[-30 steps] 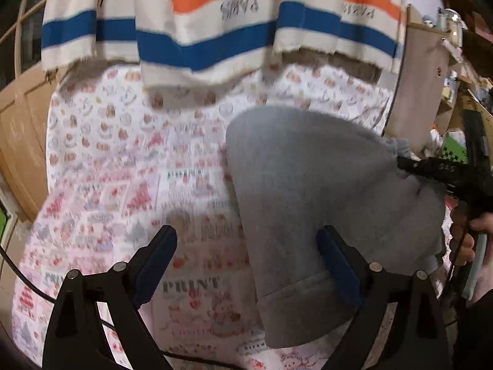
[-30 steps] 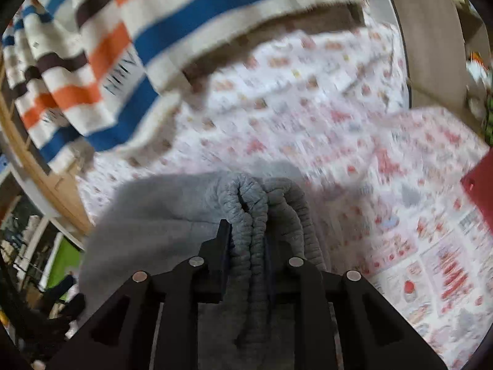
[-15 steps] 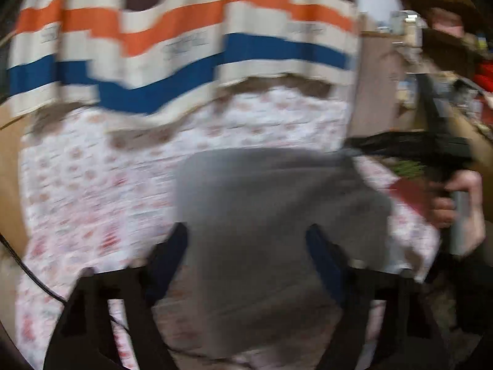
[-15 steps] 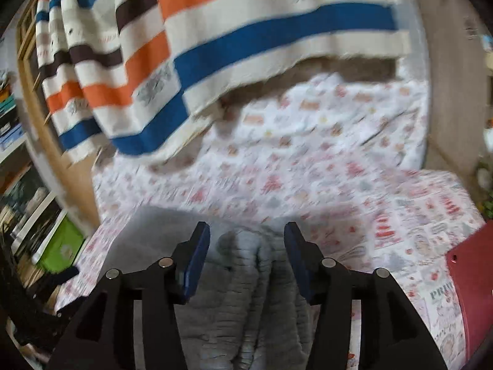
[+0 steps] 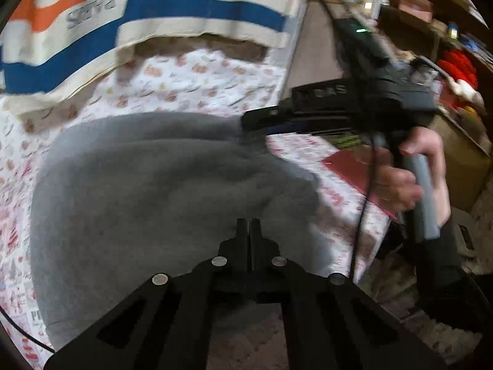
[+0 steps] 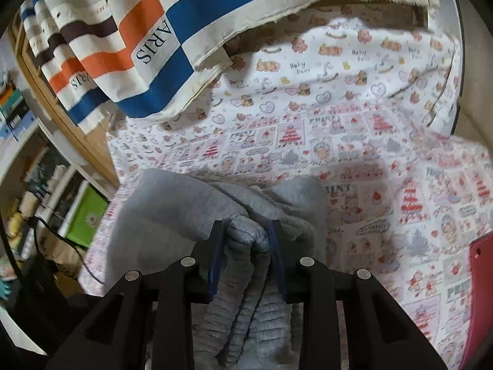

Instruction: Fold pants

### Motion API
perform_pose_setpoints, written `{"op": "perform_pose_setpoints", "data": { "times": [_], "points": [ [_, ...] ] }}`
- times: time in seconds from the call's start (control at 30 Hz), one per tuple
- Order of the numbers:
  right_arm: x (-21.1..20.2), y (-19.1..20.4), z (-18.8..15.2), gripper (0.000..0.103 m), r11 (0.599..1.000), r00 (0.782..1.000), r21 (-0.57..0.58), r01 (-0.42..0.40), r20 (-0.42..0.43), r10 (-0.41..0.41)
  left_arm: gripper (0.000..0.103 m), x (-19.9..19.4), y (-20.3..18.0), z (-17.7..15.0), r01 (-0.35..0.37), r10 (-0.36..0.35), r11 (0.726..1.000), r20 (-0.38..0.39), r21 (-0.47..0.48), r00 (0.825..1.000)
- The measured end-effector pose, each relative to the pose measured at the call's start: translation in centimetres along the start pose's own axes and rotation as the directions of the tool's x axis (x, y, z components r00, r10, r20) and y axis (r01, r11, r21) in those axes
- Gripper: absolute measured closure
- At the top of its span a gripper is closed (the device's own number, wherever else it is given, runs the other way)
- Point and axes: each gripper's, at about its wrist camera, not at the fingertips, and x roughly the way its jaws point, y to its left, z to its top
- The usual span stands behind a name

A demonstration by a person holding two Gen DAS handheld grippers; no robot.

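In the left wrist view, the left hand-held gripper (image 5: 249, 225) has its two black fingers pressed flat together; its jaws have just been closing, and whether any cloth is caught between them cannot be told, though the tips sit right on the grey pants (image 5: 160, 191). The pants lie as a rounded, bunched heap on a bed sheet (image 5: 197, 80) printed with small bears and red pictures. Above the sheet hangs a striped cloth (image 5: 172, 9) in cream, blue and orange with "PARIS" lettering. To the right, the right hand-held gripper (image 5: 262, 120) reaches in sideways, its tip at the far right edge of the pants, held by a person's hand (image 5: 403, 169) in a dark sleeve. A red flat thing (image 5: 345, 166) lies on the sheet under that hand. In the right wrist view, the right hand-held gripper (image 6: 246, 234) pinches a thick ribbed fold of the pants (image 6: 172, 209), the blue pads pressing the gathered band from both sides; its jaws have just been closing on it. The rest of the grey cloth spreads to the left and beyond the fingers, over the bed sheet (image 6: 354, 117). The striped cloth (image 6: 160, 40) hangs at the upper left, and the red flat thing (image 6: 480, 265) shows at the right edge.
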Motion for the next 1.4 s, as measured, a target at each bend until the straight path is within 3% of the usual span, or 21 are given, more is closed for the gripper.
{"op": "perform_pose_setpoints", "data": {
  "times": [0.1, 0.2, 0.23, 0.27, 0.43, 0.53, 0.67, 0.8, 0.87, 0.93, 1.0, 1.03, 1.17, 1.27, 1.4],
  "points": [
    [-0.8, -0.5, -0.2, 0.072, 0.997, 0.998, 0.038, -0.065, -0.007, 0.066, 0.097, -0.6, -1.0, -0.1, 0.03, -0.03, 0.999, 0.023, 0.027, 0.999],
    [-0.9, -0.4, -0.2, 0.072, 0.987, 0.988, 0.049, -0.15, -0.017, 0.151, 0.074, 0.2, -1.7, 0.0, -0.034, 0.032, 0.997, 0.031, 0.065, 0.999],
    [-0.6, -0.3, 0.0, 0.072, 0.989, 0.99, 0.047, -0.14, -0.024, 0.141, 0.061, 0.7, -1.5, 0.1, -0.038, 0.036, 0.998, 0.021, 0.058, 0.999],
    [-0.2, -0.3, 0.1, 0.072, 0.992, 0.992, 0.048, -0.118, -0.032, 0.12, 0.057, 1.1, -1.3, 0.1, -0.031, 0.031, 0.998, 0.015, 0.05, 0.999],
    [1.0, -0.9, 0.3, 0.072, 0.987, 0.989, 0.086, -0.137, -0.037, 0.141, 0.059, 2.2, -1.9, 0.0, -0.065, 0.064, 0.995, 0.008, 0.081, 0.998],
    [1.4, -1.7, 0.5, 0.072, 0.978, 0.985, 0.122, -0.168, -0.013, 0.171, 0.071, 2.8, -2.0, -0.4, -0.073, 0.075, 0.993, -0.02, 0.089, 0.997],
    [1.9, -3.3, 0.9, 0.092, 0.949, 0.976, 0.23, -0.215, 0.034, 0.213, 0.073, 3.0, -1.7, -0.9, -0.068, 0.071, 0.995, -0.043, 0.07, 0.997],
    [1.2, -3.2, 1.8, 0.096, 0.968, 0.986, 0.211, -0.137, 0.122, 0.113, 0.073, 2.9, -1.8, -1.6, -0.06, 0.063, 0.996, -0.051, 0.065, 0.997],
    [2.1, -3.2, 2.2, 0.096, 0.945, 0.972, 0.23, -0.234, 0.057, 0.227, 0.073, 2.9, -1.8, -1.7, -0.069, 0.071, 0.995, -0.037, 0.066, 0.997],
    [1.7, -2.1, 1.9, 0.096, 0.967, 0.979, 0.157, -0.202, 0.048, 0.197, 0.073, 2.7, -1.5, -1.5, -0.059, 0.06, 0.997, -0.027, 0.053, 0.998],
    [0.2, -0.7, 1.4, 0.096, 0.993, 0.991, 0.082, -0.08, 0.111, 0.071, 0.071, 2.3, -1.8, -1.6, -0.071, 0.072, 0.995, -0.006, 0.074, 0.997],
    [-0.8, 0.2, 0.9, 0.096, 0.999, 0.986, 0.037, -0.039, 0.161, 0.032, 0.071, 2.0, -2.2, -1.7, -0.088, 0.088, 0.991, 0.01, 0.101, 0.996],
    [-3.5, 2.4, -0.4, 0.096, 0.993, 0.965, -0.037, -0.112, 0.236, 0.118, 0.071, -0.6, -2.7, -1.7, -0.127, 0.116, 0.98, 0.078, 0.153, 0.99],
    [-2.8, 3.7, -1.0, 0.096, 0.989, 0.969, -0.055, -0.137, 0.2, 0.145, 0.071, -2.5, -1.1, -0.7, -0.212, 0.2, 0.972, 0.112, 0.1, 0.973],
    [0.7, 4.6, -2.0, 0.096, 0.991, 0.987, -0.048, -0.125, 0.092, 0.129, 0.075, -3.7, 3.0, 0.7, -0.355, 0.356, 0.934, 0.101, -0.025, 0.929]
  ]
}}
